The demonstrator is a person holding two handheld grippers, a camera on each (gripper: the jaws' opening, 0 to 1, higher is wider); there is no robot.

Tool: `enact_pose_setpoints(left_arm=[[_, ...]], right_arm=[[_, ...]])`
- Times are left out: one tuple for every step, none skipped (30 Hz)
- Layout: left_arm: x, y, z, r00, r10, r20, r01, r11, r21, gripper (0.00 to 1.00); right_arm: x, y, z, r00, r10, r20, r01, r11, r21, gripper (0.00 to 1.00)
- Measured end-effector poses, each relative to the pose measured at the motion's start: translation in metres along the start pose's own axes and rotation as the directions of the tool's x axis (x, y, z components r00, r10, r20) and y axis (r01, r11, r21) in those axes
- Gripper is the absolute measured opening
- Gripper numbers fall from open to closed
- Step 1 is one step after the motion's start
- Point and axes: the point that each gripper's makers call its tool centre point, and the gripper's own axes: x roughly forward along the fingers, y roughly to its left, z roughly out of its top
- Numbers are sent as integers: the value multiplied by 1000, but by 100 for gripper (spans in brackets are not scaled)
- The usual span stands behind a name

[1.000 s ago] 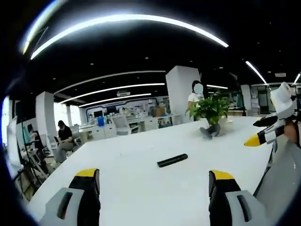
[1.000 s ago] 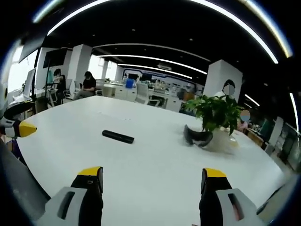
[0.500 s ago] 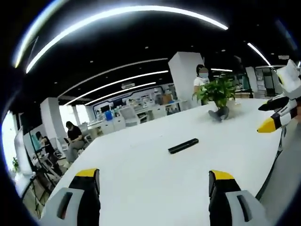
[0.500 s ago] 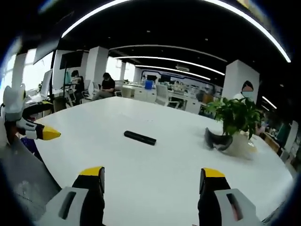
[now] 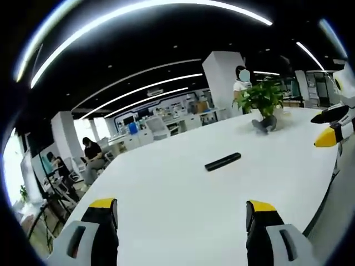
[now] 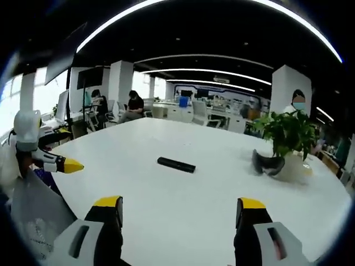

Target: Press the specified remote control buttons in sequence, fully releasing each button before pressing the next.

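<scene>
**Remote lies alone on the white worktop, both tools open above the near edge**

The black remote (image 5: 223, 162) lies flat out on the white worktop (image 5: 166, 194), well apart from both my tools; in the right gripper view it (image 6: 176, 164) sits ahead and slightly left. Its buttons are too small for me to make out.

My left tool (image 5: 180, 221) hangs over the near part of the worktop, jaws spread wide, holding nothing. My right tool (image 6: 180, 219) is likewise spread and empty.

Beyond the remote a potted plant (image 6: 288, 136) stands on the worktop, with a dark curved object (image 6: 266, 164), perhaps a headset, just beside its pot. Further off, people (image 6: 133, 105) sit at desks.
</scene>
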Motion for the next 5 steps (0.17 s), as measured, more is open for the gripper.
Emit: enact_pose_setpoints(left_arm=[[0, 1, 0, 1000, 2, -1, -2, 1000, -3, 100], [0, 2, 0, 1000, 2, 0, -2, 1000, -5, 100], [0, 2, 0, 1000, 1, 5, 0, 1000, -9, 100], [-1, 1, 1, 1000, -9, 14, 10, 1000, -17, 99], [-1, 0, 2, 1000, -18, 18, 19, 1000, -22, 99]], right_arm=[[0, 2, 0, 1000, 6, -6, -6, 1000, -6, 83], [0, 2, -1, 1000, 5, -6, -5, 1000, -10, 83], [0, 2, -1, 1000, 3, -5, -3, 1000, -13, 83], [0, 1, 0, 1000, -3, -4, 3, 1000, -13, 83], [-1, -1, 0, 1000, -11, -3, 11, 1000, -9, 83]])
